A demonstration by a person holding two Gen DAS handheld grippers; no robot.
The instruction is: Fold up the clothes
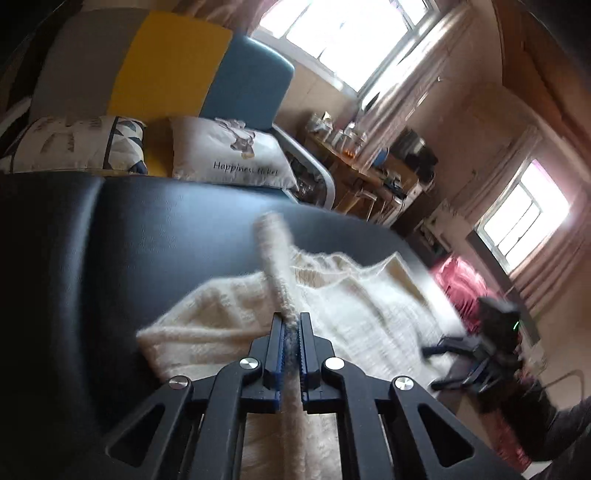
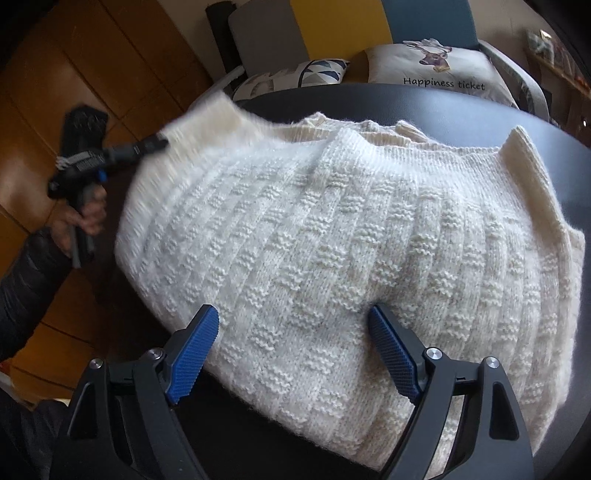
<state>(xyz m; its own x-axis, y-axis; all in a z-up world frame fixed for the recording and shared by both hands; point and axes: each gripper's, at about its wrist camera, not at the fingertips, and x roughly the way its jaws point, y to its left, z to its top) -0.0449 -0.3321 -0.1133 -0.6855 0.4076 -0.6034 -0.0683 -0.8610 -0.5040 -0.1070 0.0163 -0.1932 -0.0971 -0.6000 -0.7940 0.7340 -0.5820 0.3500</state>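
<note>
Left wrist view: my left tool [image 1: 290, 325] is pinching a raised edge of the cream knit sweater [image 1: 347, 295], which is lying spread on the black tabletop [image 1: 147, 236]. My right tool [image 2: 293, 325] is hovering over the sweater, pads [image 2: 194, 347] spread apart, gripping nothing.

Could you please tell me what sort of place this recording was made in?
Most likely a living room at home: a sofa with printed cushions, curtained windows, and a cluttered wooden side table. The white sweater lies on a dark table.
</note>
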